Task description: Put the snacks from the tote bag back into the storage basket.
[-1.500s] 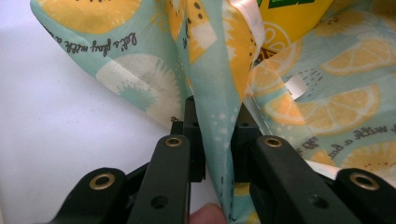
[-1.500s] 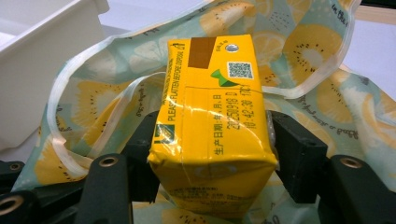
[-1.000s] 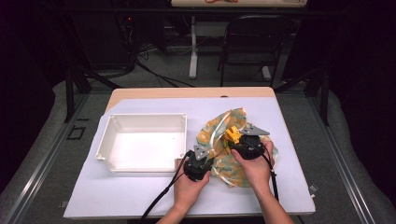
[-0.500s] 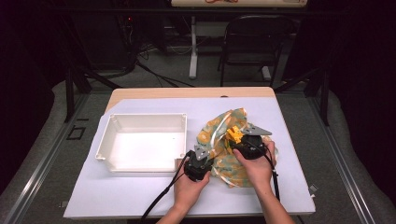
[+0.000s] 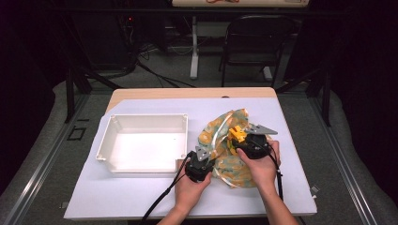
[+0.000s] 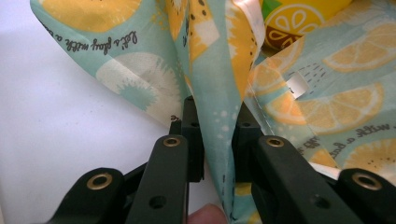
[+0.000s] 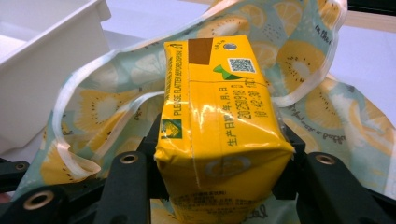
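A fruit-print bag (image 5: pixel 224 140) of teal and orange plastic lies crumpled on the white table cover, right of the tray. My left gripper (image 5: pixel 205 161) is shut on a fold of the bag's edge (image 6: pixel 215 126), which stands pinched between its jaws. My right gripper (image 5: pixel 241 138) holds a yellow drink carton (image 7: pixel 219 126) by its two sides, just above the bag's open mouth. The carton (image 5: pixel 237 133) shows as a small yellow block in the high view. The bag's translucent handle strip (image 7: pixel 65 116) loops beside the carton.
A white rectangular tray (image 5: pixel 143 147) sits on the left half of the table and its corner (image 7: pixel 51 51) is close to the bag. The table's bare wooden strip (image 5: pixel 187 93) runs along the far edge. A dark chair (image 5: pixel 256 42) stands beyond the table.
The right gripper with the carton has shifted slightly, staying over the bag. The left gripper keeps its hold on the bag's edge.
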